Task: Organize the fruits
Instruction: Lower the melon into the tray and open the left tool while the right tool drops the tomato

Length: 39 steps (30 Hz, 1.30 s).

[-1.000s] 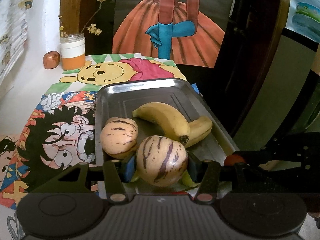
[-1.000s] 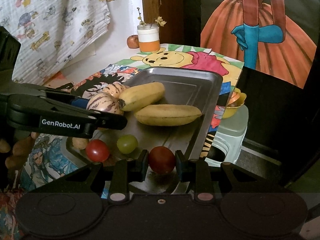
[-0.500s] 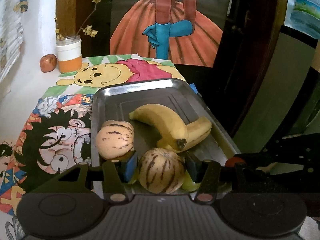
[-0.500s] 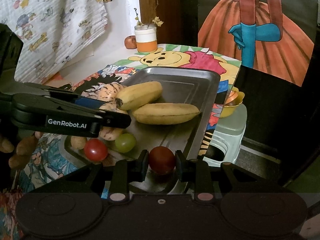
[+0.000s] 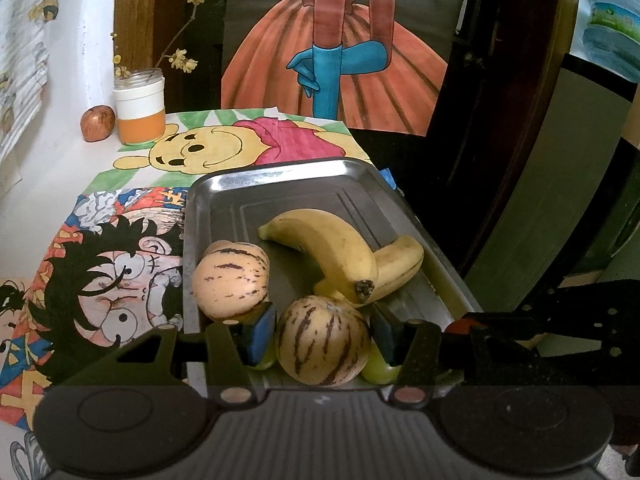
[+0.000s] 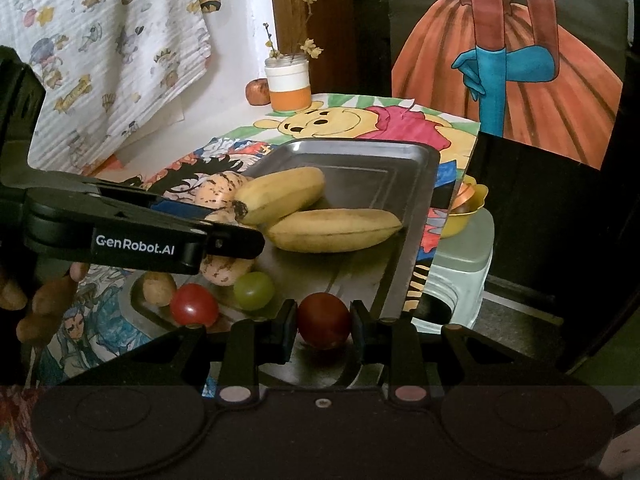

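The far half of the steel tray (image 5: 280,184) is left bare; the near half is crowded by two yellow bananas (image 5: 340,252) and striped melons (image 5: 324,344).

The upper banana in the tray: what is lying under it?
The upper banana rests across the second banana, on the steel tray. Where they cross, the second banana's middle is covered; its two ends show in the right wrist view.

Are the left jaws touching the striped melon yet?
Apart. The left wrist view shows the left gripper straddling the striped melon, with a sliver of tray visible between each blue pad and its skin.
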Motion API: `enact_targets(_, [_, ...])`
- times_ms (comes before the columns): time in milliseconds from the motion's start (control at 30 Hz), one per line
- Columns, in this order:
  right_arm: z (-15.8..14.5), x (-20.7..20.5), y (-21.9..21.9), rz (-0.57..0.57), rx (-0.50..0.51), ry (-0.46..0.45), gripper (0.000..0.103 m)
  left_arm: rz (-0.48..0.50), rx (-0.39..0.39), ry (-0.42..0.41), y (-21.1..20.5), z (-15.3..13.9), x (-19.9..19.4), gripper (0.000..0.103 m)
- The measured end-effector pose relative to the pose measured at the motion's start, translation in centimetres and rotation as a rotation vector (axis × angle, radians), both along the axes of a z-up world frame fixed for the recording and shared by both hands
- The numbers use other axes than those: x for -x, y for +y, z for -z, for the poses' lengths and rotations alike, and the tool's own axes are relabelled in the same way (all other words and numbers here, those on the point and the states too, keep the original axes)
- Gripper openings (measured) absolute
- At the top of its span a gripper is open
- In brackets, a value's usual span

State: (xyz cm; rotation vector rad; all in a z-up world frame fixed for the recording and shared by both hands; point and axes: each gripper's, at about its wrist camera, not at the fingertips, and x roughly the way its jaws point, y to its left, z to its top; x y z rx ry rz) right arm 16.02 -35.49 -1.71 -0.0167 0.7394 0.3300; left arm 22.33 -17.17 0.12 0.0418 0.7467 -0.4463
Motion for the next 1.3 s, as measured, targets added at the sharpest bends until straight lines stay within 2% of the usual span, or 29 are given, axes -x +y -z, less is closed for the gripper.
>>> enact_targets(500, [0.4,0.1,0.1,0.028,-0.012,-0.006,0.031,-0.018,0.021,0.009,0.3,-0.2,0.1,0.057])
enact_targets(700, [0.4,0.6,0.5,0.022,0.027,-0.033,0.033,-0.029,0.025,0.011,0.4,-0.2,0.3,0.061])
enact_targets(1100, [0.3,1.5,0.8,0.023,0.033,-0.050,0.044,-0.057,0.046,-0.014,1.0,-1.1,1.0,0.071])
enact_targets(1300, [-0.1,2.0,1.0,0.036,0.030,-0.064,0.056,-0.069,0.060,-0.025,1.5,-1.7,1.4,0.078])
